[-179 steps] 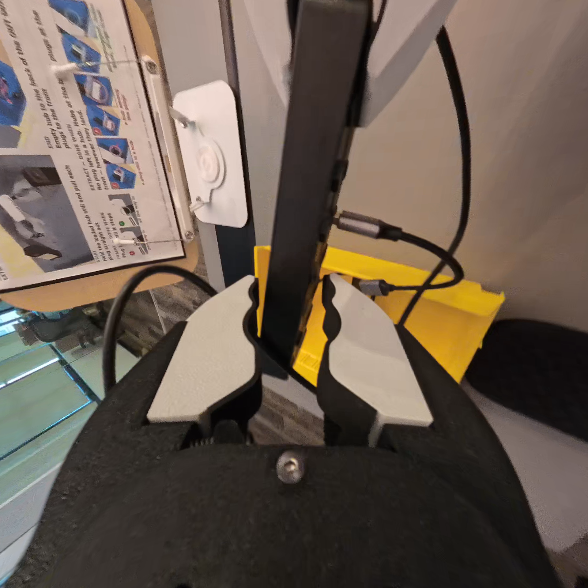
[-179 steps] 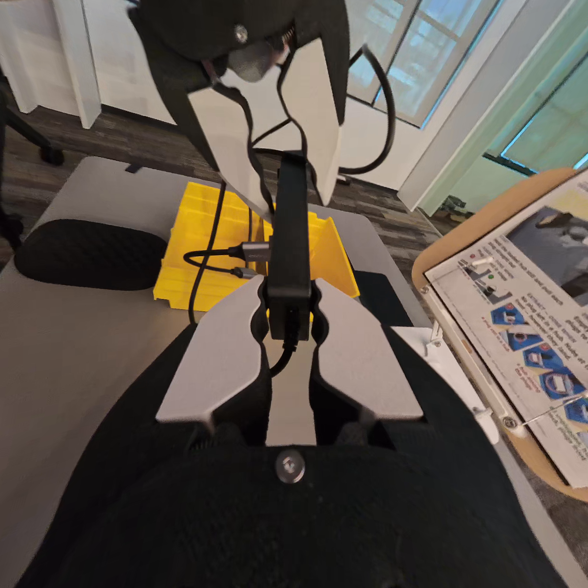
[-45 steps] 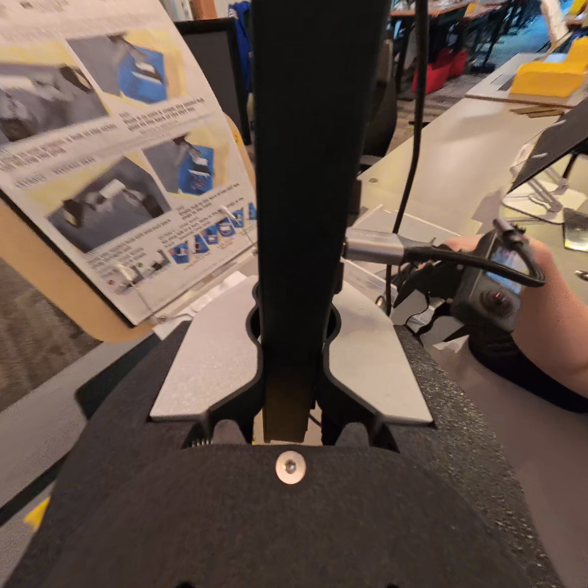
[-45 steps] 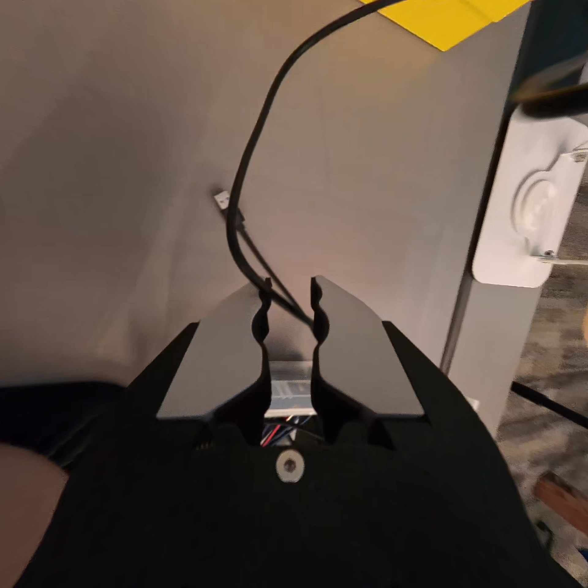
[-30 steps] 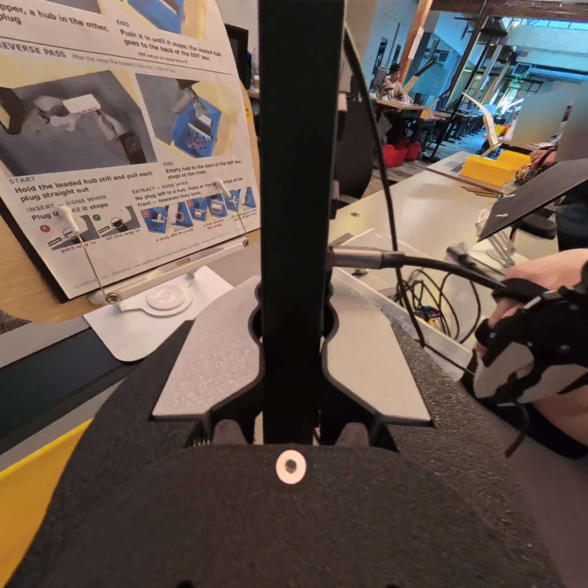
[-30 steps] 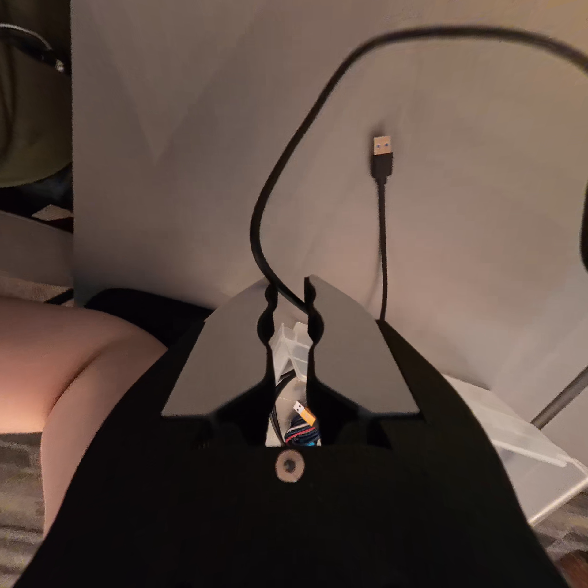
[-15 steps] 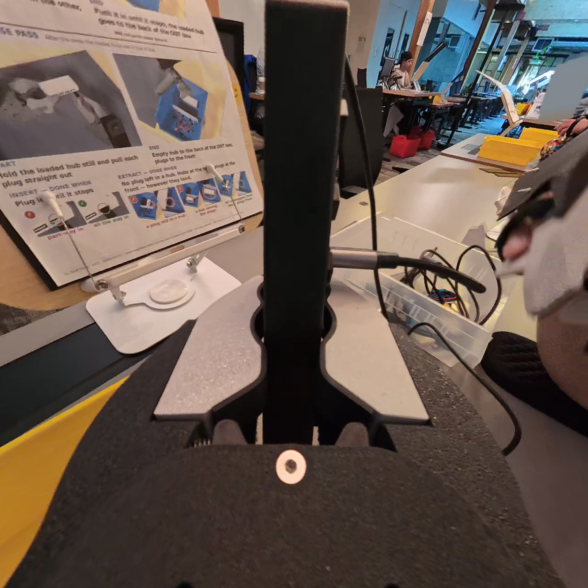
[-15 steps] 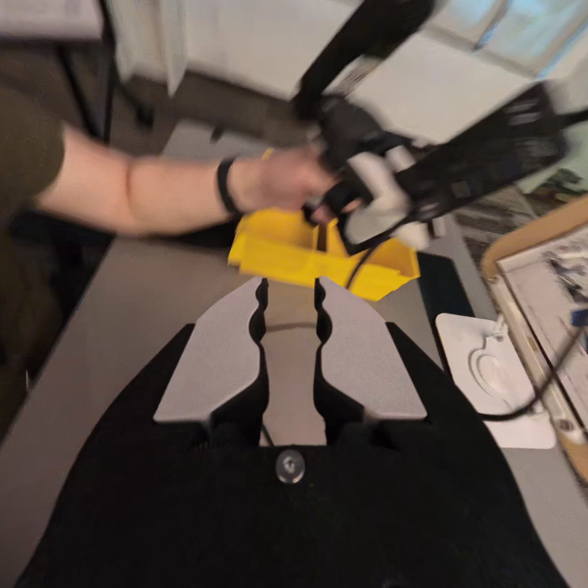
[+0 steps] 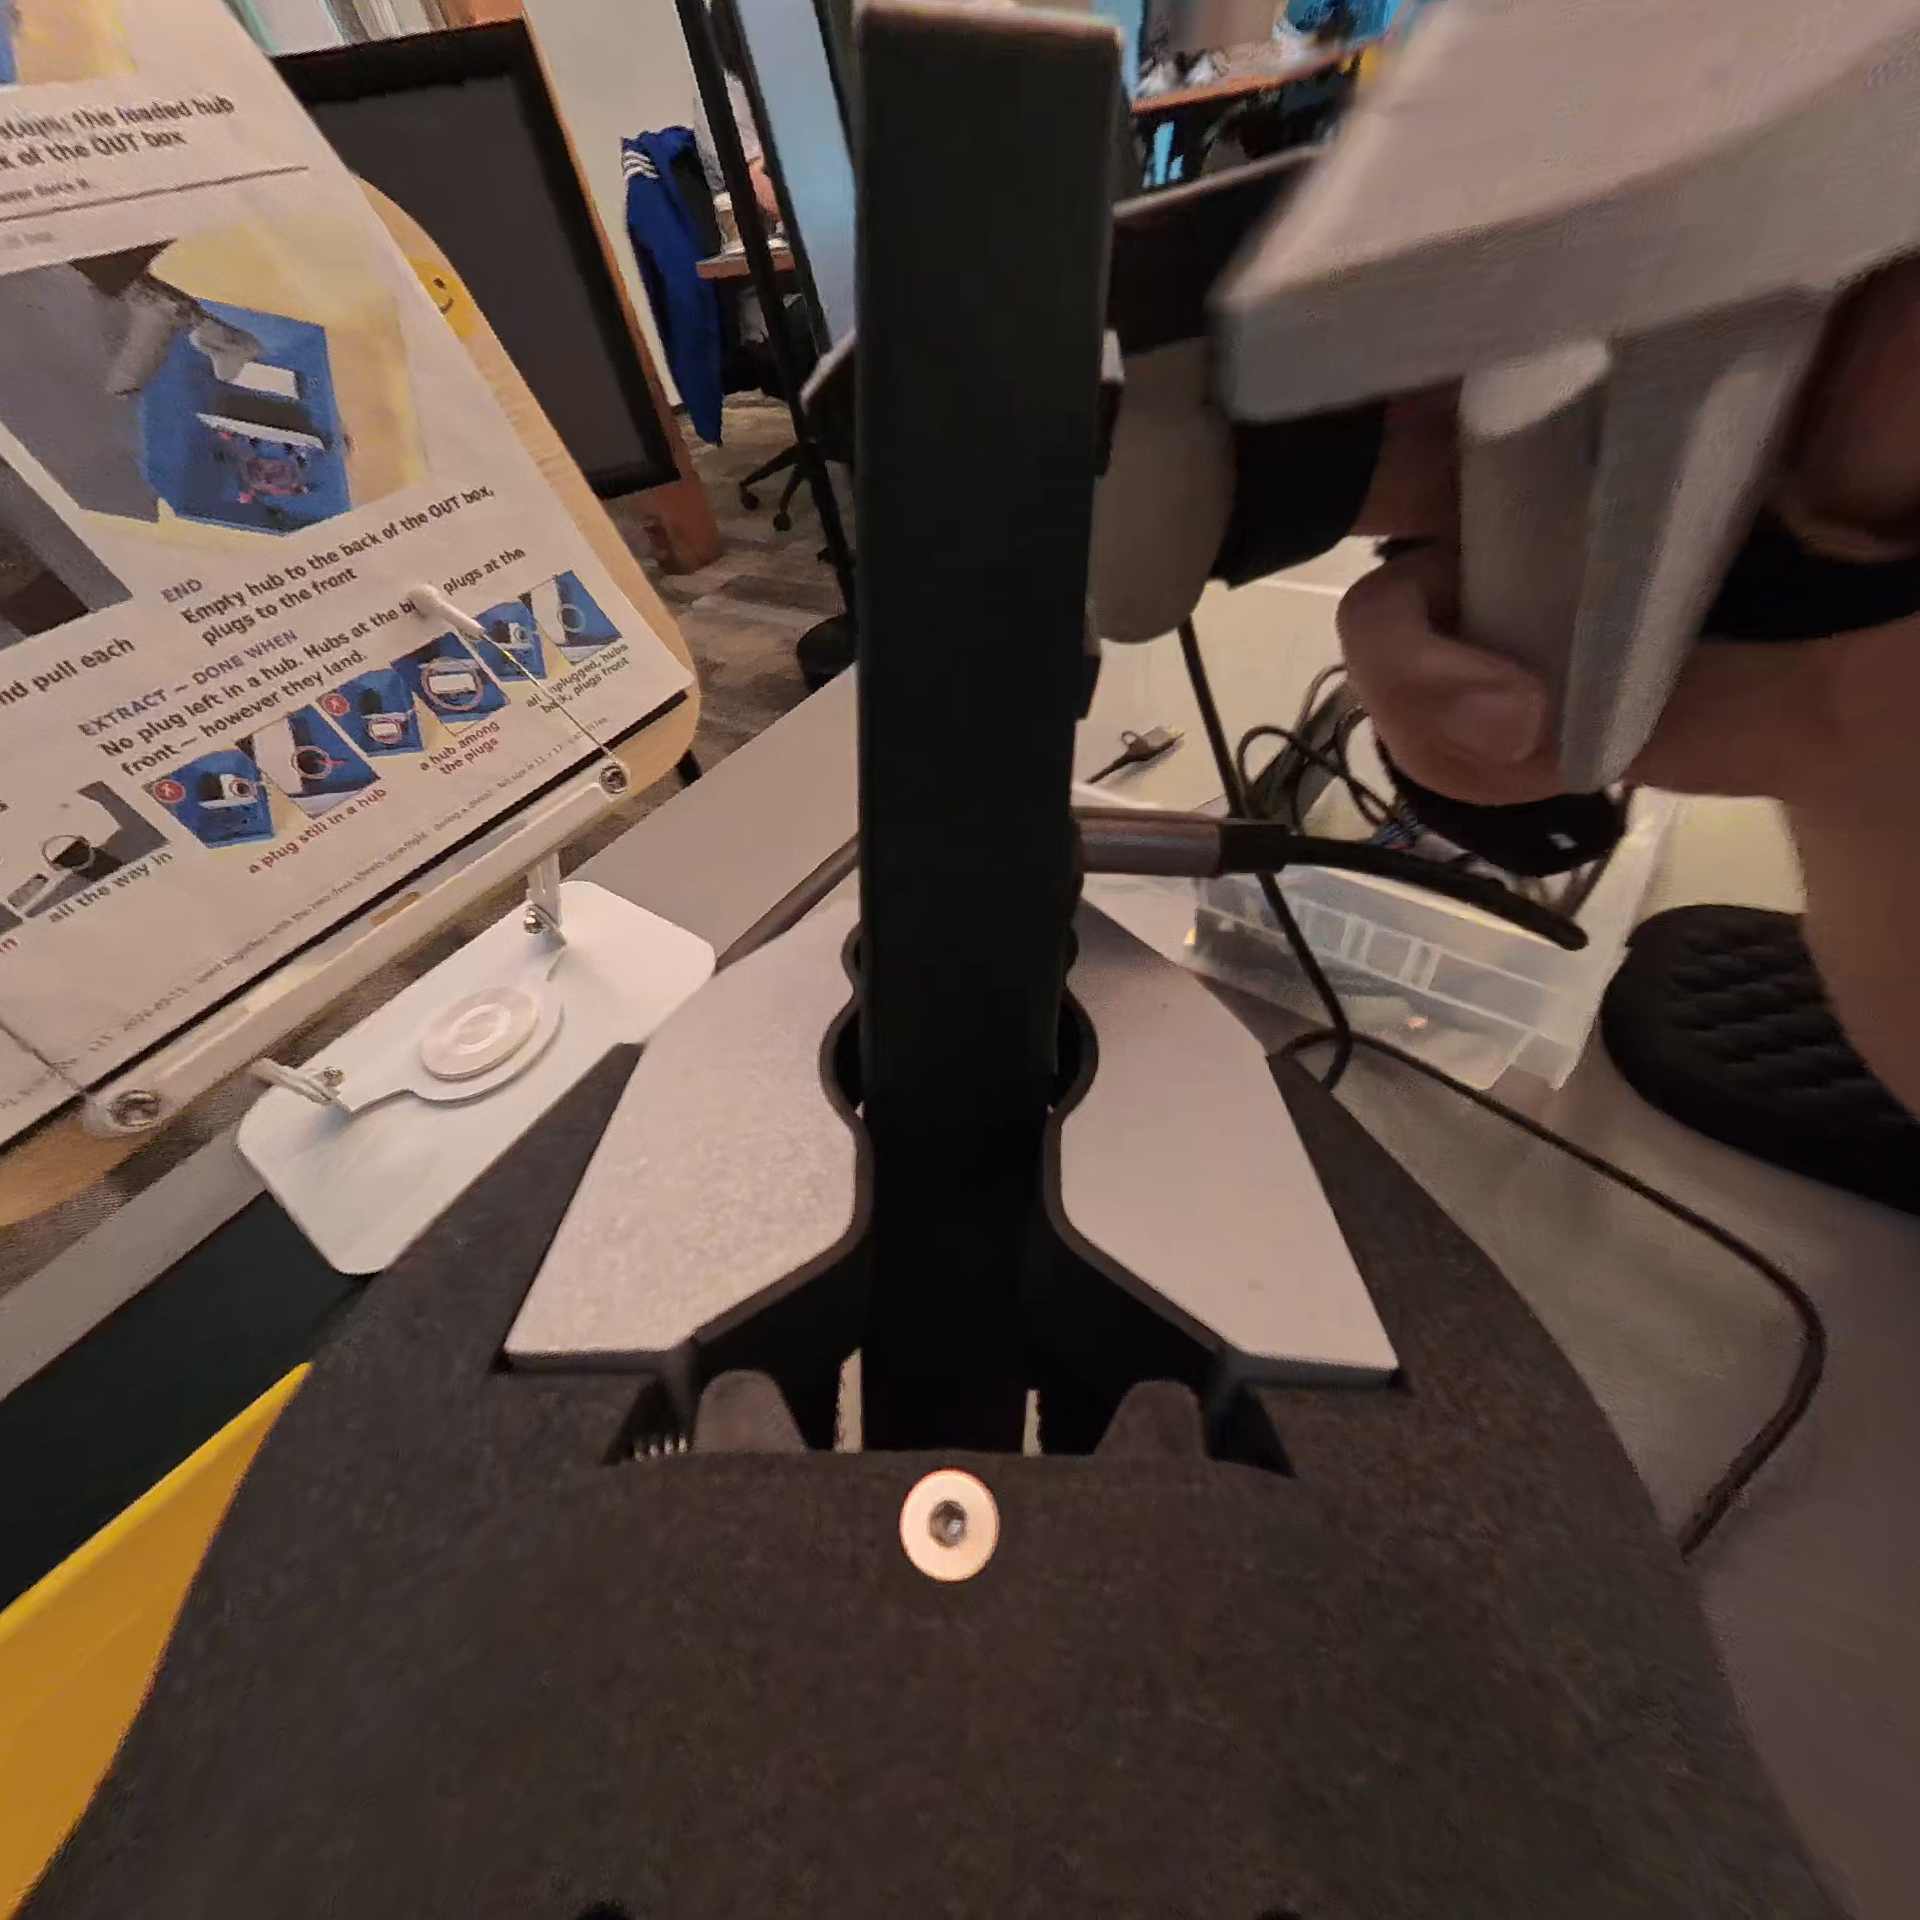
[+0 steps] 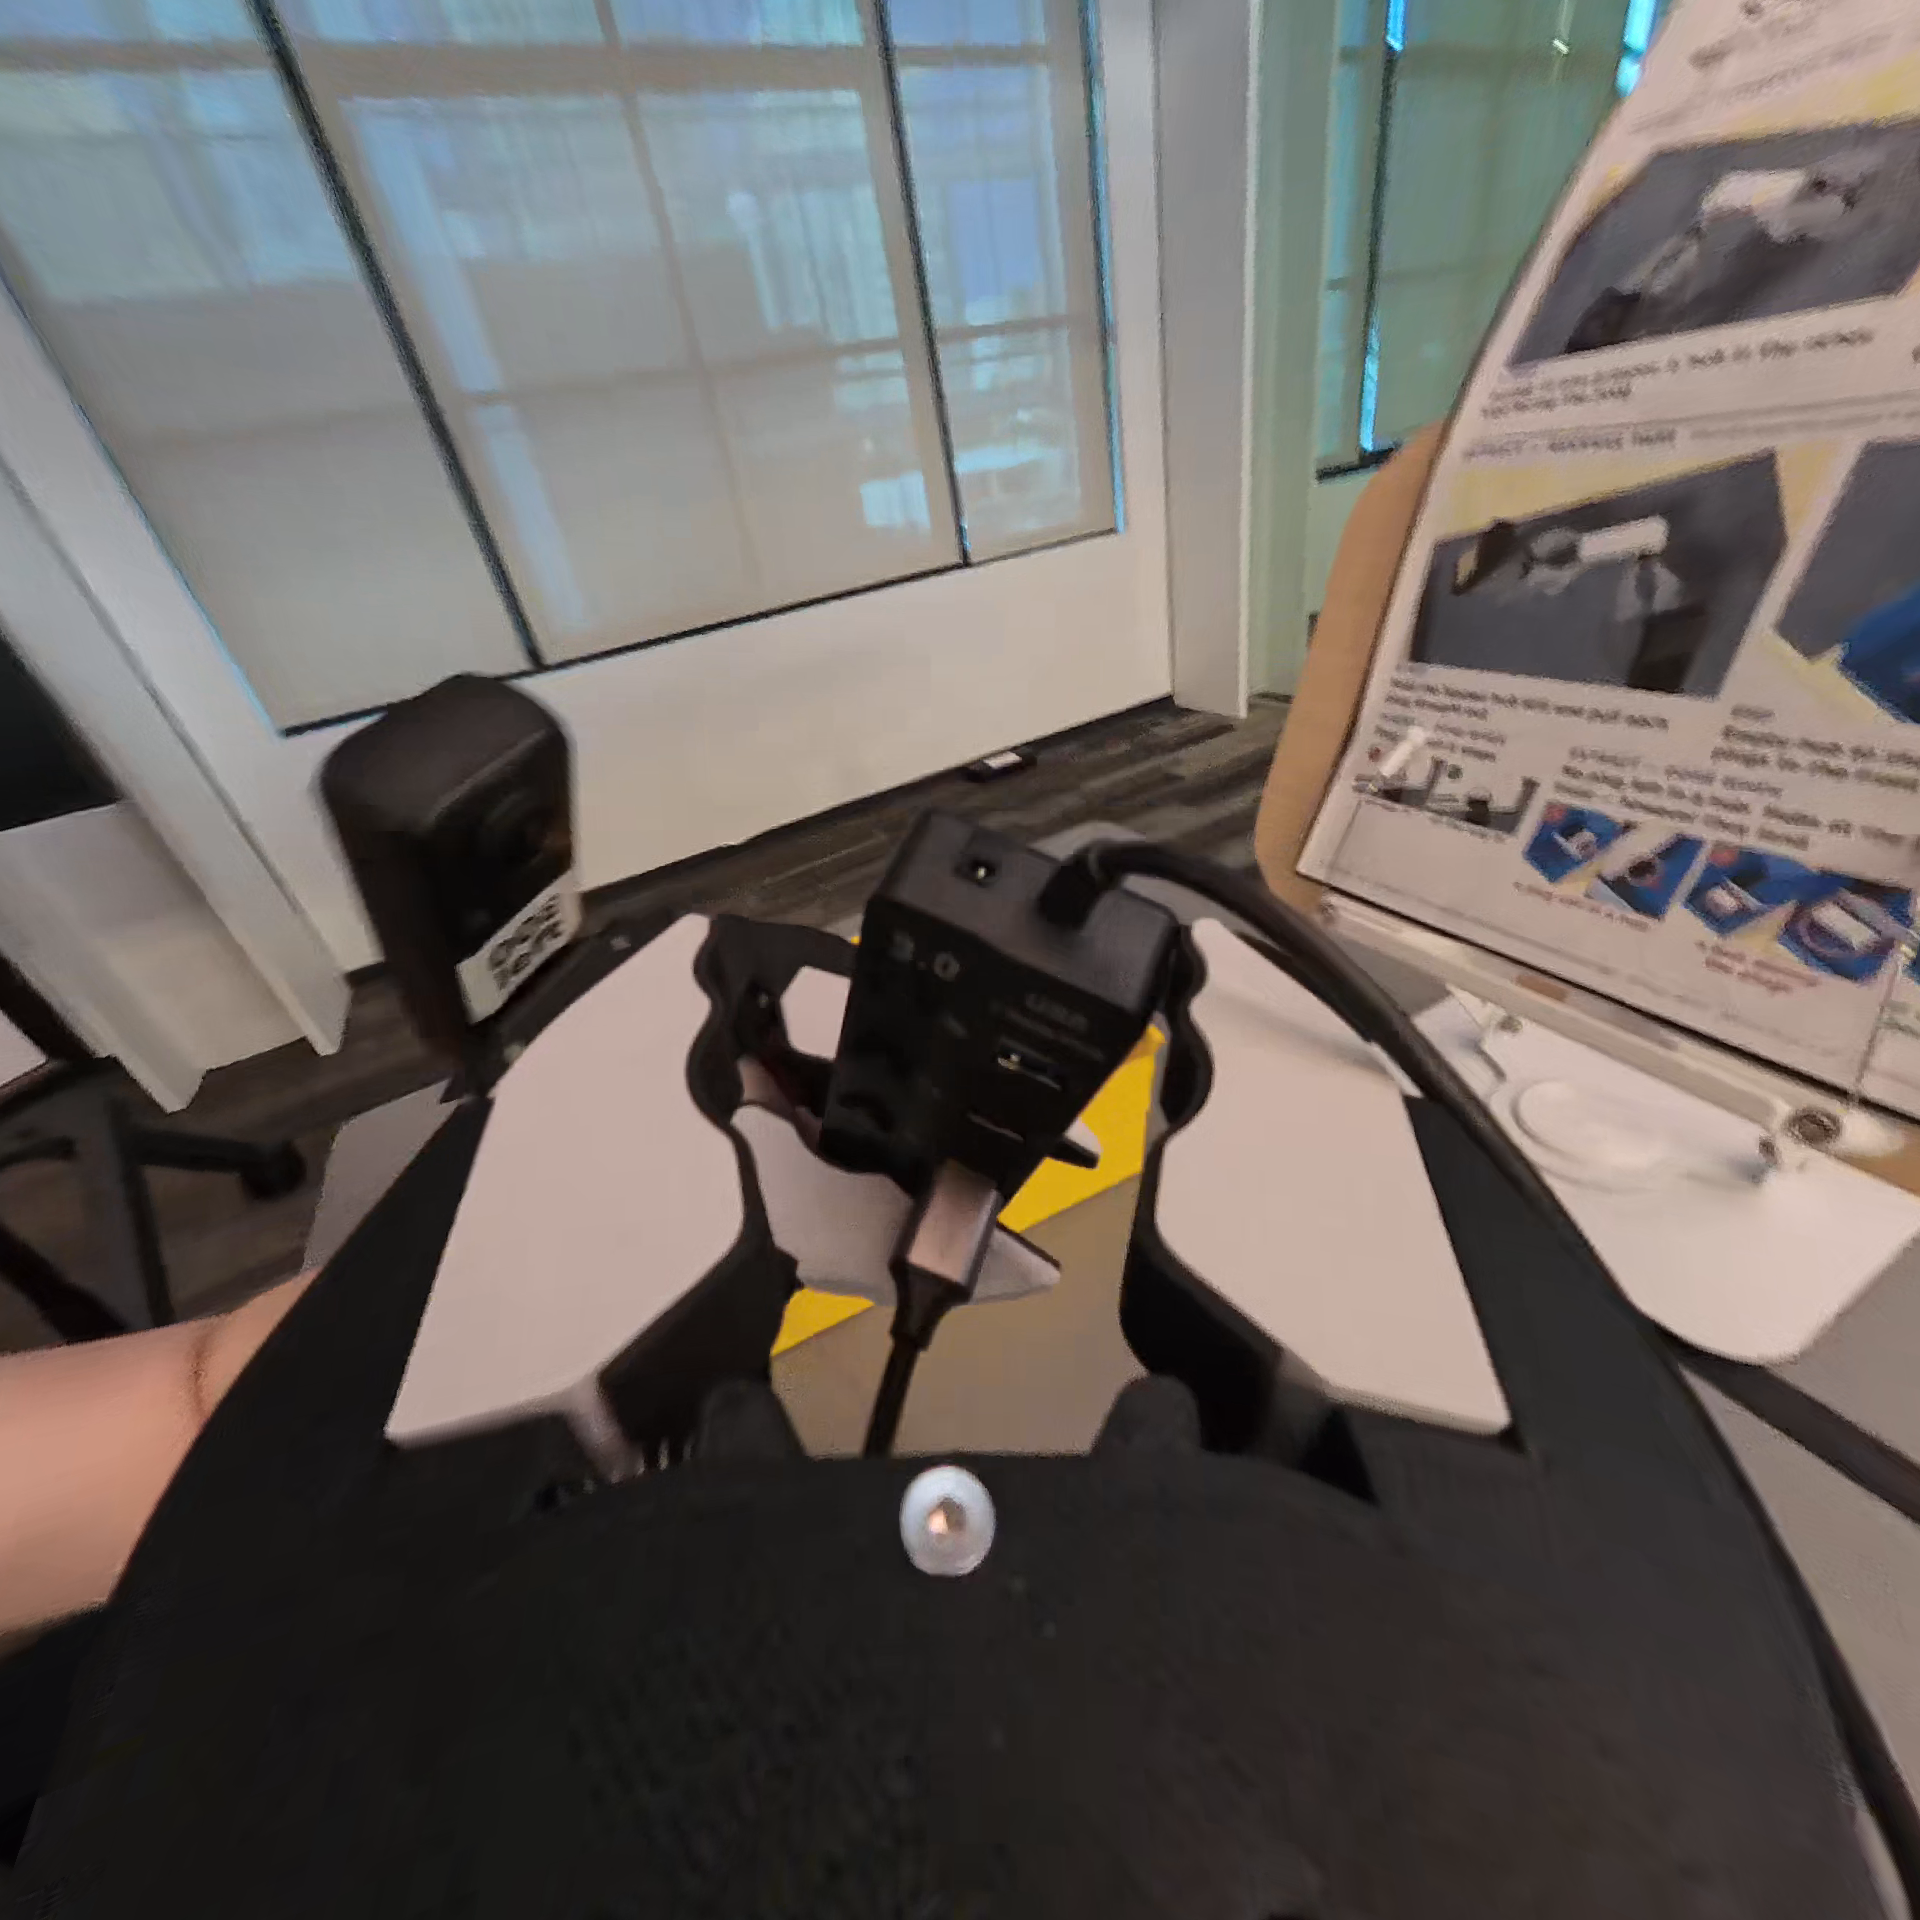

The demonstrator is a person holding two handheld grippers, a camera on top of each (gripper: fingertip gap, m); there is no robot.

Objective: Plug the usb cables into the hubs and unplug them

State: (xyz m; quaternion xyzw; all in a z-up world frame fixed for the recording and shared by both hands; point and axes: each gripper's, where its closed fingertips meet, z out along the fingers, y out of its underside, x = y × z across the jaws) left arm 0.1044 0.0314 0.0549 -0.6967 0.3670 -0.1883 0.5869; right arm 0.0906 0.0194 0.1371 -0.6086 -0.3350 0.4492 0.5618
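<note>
My left gripper point(image 9: 961, 935) is shut on a black USB hub point(image 9: 977, 520) and holds it upright above the table. A grey USB plug point(image 9: 1143, 844) sits in the hub's right side, and its black cable point(image 9: 1403, 883) runs off to the right. In the right wrist view my right gripper point(image 10: 951, 966) is wide open and empty. The hub point(image 10: 987, 1018) and the plug point(image 10: 945, 1236) show between its fingers point(image 10: 582, 1195) without touching them. A hand point(image 9: 1455, 707) holding the right gripper's grey handle fills the upper right of the left wrist view.
An instruction sheet on a stand point(image 9: 260, 520) with a white base point(image 9: 468, 1060) stands at the left. A clear plastic box point(image 9: 1371, 956) with several cables lies at the right, and a black pad point(image 9: 1745, 1039) beyond it. A yellow bin point(image 9: 104, 1558) is at the lower left.
My right gripper has let go of a black cable, swung round from the cable box to face the hub, and opened wide. My left gripper still holds the hub, a little turned.
</note>
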